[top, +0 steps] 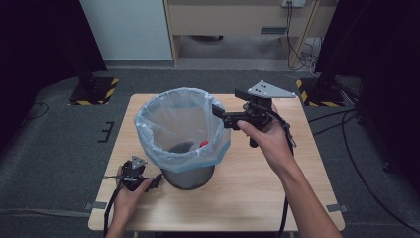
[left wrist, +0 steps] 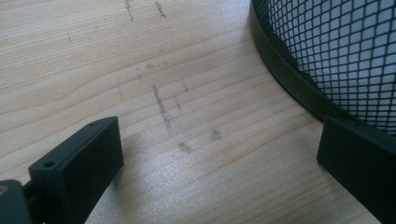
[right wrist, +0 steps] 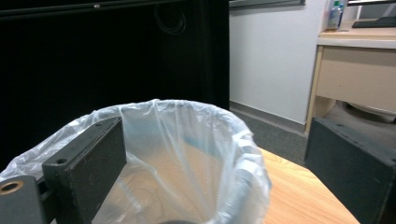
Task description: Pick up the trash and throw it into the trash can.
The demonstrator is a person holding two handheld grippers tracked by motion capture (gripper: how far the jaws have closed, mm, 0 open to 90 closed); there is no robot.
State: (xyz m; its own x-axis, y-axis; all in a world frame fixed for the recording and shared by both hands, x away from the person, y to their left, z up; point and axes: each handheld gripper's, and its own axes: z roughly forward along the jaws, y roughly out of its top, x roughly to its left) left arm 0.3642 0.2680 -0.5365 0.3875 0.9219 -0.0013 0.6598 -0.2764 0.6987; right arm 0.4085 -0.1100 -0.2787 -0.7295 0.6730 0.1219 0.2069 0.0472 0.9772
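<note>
Two grippers in play. Nearest: left gripper [top: 157,179] resting on table [top: 257,198], jaws spread wide and empty, one jaw just beside mesh base of bin [left wrist: 327,56]. Keep it there, steady, ready to brace bin. Mid: bin with blue-tinted bag liner [top: 163,106] on table; dark item [top: 182,146] and red item [top: 203,144] lie at bottom. Farther: right gripper [top: 218,111] at bin's far-right rim, jaws wide apart, nothing between. Judgement: drop looks done; draw right hand back level, clear of liner edge so plastic not snagged.
</note>
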